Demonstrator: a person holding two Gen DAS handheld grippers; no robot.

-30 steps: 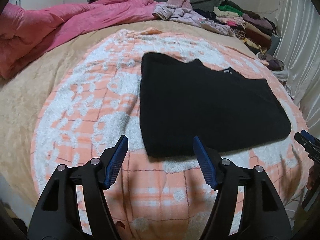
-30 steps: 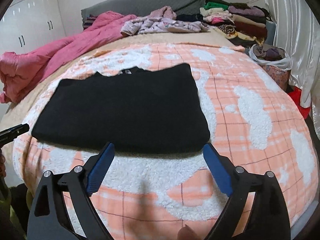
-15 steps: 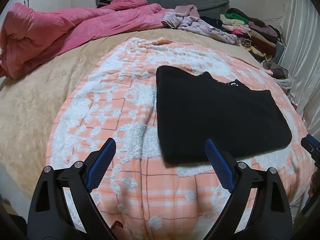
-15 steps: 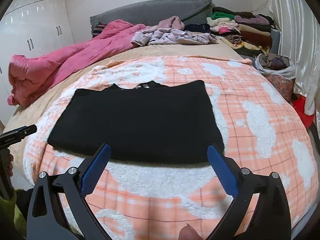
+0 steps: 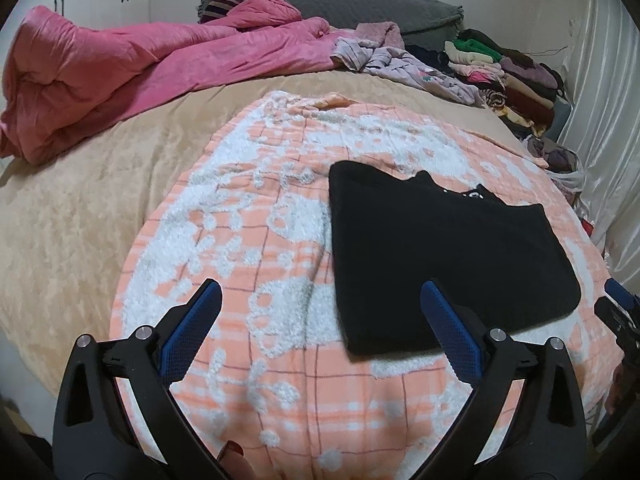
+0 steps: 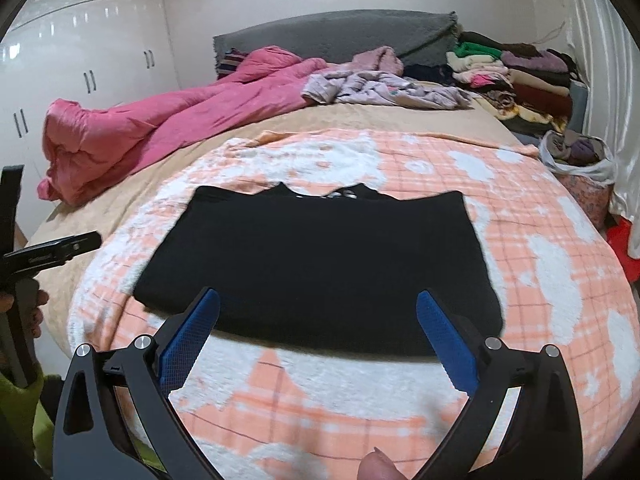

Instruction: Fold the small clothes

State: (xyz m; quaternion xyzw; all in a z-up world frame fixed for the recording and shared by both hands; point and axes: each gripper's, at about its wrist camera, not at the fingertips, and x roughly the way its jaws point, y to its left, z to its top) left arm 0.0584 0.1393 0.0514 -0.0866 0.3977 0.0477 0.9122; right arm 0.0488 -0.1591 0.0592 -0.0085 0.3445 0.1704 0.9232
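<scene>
Left wrist view first: the left tongs [image 5: 320, 322] are spread wide with nothing between the two blue pads, hanging over the near edge of the blanket [image 5: 256, 248]. Its right pad sits in front of the near left corner of the one black top [image 5: 444, 248], though I can't tell if it touches the cloth. Right wrist view is about the same deal: the right tongs [image 6: 318, 330] are also wide open and holding nothing, hovering at the near hem of the top [image 6: 320, 256].

So that's one garment, folded into a flat rectangle, lying on the orange-and-white checked blanket [image 6: 540, 240] with the neckline on the far side. It's the only thing on that blanket.

Further out, the blanket lies on a beige bed [image 5: 80, 216]. One crumpled pink duvet [image 5: 132, 64] is at the far left, one loose heap of lilac clothes [image 5: 404, 68] near the grey headboard [image 6: 344, 36], and one stack of folded clothes [image 6: 516, 76] at the far right. One bag [image 6: 576, 156] stuffed with clothes stands beside the bed by the curtain [image 6: 600, 60]. White wardrobe [image 6: 80, 60] behind on the left.
</scene>
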